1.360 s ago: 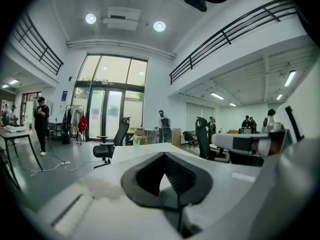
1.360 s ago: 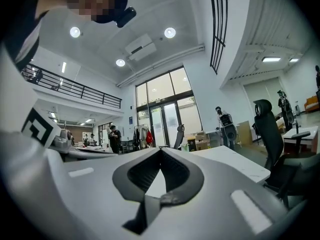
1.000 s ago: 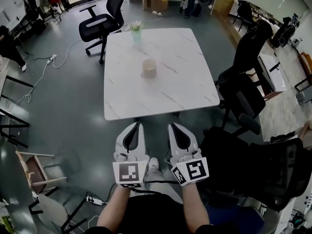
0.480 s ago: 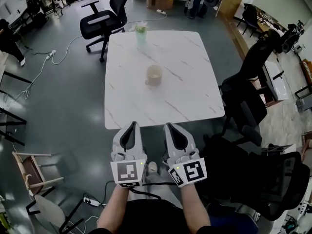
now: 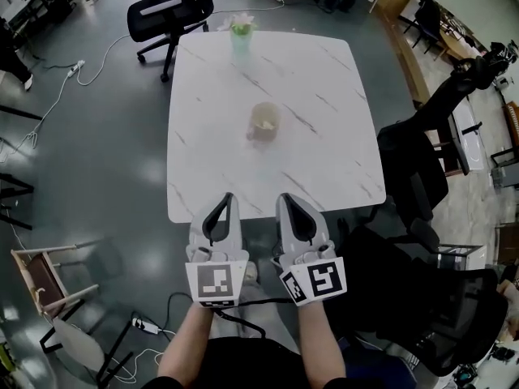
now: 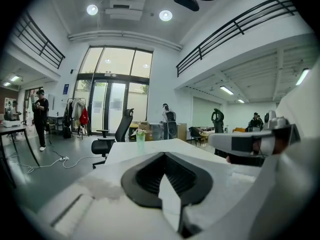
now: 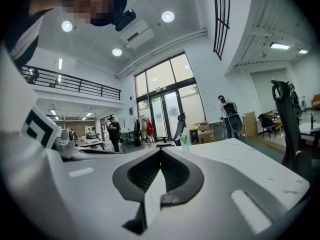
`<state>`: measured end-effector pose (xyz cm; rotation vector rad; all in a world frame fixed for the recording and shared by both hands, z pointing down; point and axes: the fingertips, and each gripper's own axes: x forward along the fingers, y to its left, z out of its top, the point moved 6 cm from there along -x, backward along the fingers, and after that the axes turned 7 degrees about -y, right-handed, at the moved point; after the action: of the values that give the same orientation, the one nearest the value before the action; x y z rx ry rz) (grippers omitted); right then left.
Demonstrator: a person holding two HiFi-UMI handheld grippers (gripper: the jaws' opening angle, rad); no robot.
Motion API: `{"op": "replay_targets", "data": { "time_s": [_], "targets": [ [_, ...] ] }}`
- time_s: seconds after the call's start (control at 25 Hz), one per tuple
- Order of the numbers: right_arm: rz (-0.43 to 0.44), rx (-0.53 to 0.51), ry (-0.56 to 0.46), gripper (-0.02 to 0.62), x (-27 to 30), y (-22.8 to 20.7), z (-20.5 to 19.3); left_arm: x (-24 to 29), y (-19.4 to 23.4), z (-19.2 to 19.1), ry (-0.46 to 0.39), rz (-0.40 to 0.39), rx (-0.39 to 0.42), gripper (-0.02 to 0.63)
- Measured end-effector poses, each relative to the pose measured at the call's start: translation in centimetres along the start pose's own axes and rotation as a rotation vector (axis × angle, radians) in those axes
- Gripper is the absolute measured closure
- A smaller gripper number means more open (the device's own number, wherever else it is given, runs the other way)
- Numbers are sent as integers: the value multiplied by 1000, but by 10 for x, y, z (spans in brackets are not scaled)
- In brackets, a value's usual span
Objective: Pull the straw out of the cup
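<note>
A clear greenish cup with a straw and something pale sticking out of its top stands at the far edge of the white marble table. It shows small in the left gripper view and the right gripper view. A beige mug sits mid-table. My left gripper and right gripper hover side by side at the table's near edge, both shut and holding nothing, far short of the cup.
Black office chairs stand beyond the table's far left corner and along its right side. A wooden chair and a power strip with cables lie on the floor at lower left. People stand far off.
The table has drawn nearer in the head view, and both shut grippers now reach its near edge. Cup and mug have not moved on the table.
</note>
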<state>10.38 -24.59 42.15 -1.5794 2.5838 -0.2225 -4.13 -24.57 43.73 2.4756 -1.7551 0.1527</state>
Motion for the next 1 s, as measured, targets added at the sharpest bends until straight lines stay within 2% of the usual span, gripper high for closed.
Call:
{"op": "replay_targets", "data": {
  "time_s": [0.28,0.48,0.6,0.68,1.0],
  "targets": [
    [-13,-9,36,592,37,-19,-24,32,5,-15,32,-13,-47,604],
    [-27,-12,57,589,62,-34,-39,54,13,-23,46,-49,-2,604],
    [-27,-11,67,584,76,-39,-45,64,17,-25,63,-36,-49,604],
    [-25,-12,74,552,86,-43,-50,71,18,-27,77,-24,-77,604],
    [-52,2,83,540,116,-60,-69,91,23,-33,107,-26,-101,604]
  ]
}}
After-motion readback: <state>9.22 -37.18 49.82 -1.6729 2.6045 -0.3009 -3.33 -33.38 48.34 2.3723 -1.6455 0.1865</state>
